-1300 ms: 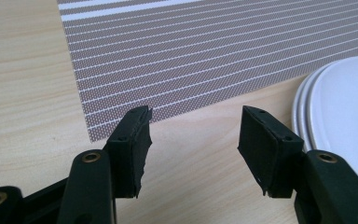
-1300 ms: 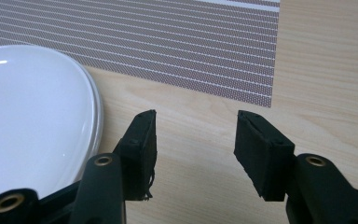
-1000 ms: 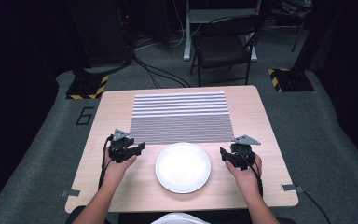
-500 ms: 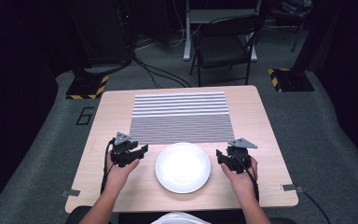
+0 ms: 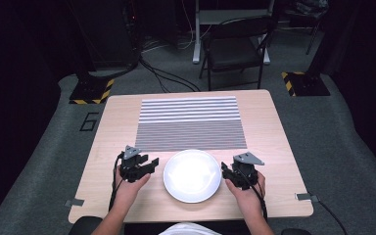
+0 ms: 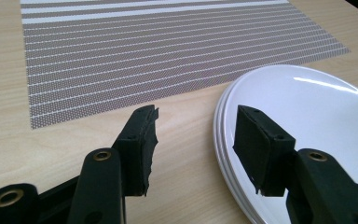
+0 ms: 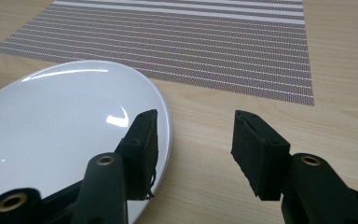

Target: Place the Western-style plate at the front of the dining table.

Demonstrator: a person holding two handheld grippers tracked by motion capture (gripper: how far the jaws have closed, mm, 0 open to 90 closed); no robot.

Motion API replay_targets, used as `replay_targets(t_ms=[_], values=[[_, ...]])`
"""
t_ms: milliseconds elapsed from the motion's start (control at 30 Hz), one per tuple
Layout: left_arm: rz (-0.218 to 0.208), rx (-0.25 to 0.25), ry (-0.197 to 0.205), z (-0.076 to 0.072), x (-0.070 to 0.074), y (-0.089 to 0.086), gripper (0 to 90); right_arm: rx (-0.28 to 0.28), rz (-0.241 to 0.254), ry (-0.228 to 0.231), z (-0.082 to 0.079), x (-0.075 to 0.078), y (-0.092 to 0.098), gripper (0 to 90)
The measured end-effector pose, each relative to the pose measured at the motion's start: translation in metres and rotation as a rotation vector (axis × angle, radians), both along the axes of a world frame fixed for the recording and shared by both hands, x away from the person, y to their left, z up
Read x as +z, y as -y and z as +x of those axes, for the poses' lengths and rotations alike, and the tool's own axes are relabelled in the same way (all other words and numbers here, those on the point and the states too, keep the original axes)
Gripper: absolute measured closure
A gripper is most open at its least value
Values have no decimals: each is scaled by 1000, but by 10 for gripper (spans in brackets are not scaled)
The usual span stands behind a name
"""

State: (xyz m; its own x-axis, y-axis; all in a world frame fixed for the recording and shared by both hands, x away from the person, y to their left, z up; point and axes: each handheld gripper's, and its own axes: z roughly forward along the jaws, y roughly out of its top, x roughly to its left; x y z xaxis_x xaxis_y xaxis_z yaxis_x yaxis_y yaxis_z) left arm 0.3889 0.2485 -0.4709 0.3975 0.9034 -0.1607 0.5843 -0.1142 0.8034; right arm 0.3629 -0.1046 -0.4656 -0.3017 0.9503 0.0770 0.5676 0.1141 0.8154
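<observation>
Both your grippers have closed in on the plate (image 5: 192, 175). The left gripper (image 5: 149, 165) has been narrowing, fingers spread astride the rim; the right gripper (image 5: 225, 171) likewise, seemingly not yet pinching. Lifting remains.

One legible mark: a large numeral "6" (image 5: 90, 121), drawn in dark outline on the grey floor covering just left of the table's far left corner. No lettering, brand or label can be read on the plate, the striped mat or either gripper.
</observation>
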Motion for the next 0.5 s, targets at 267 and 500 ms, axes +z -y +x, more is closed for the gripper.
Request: replay_targets(t_ms=[267,500], values=[[10,-27,-37,-2,-15,7,473,-4,-16,-17,1,-13,-9,501],[-21,-42,-50,-5,-18,14,484,36,-27,-41,-2,-23,-18,508]])
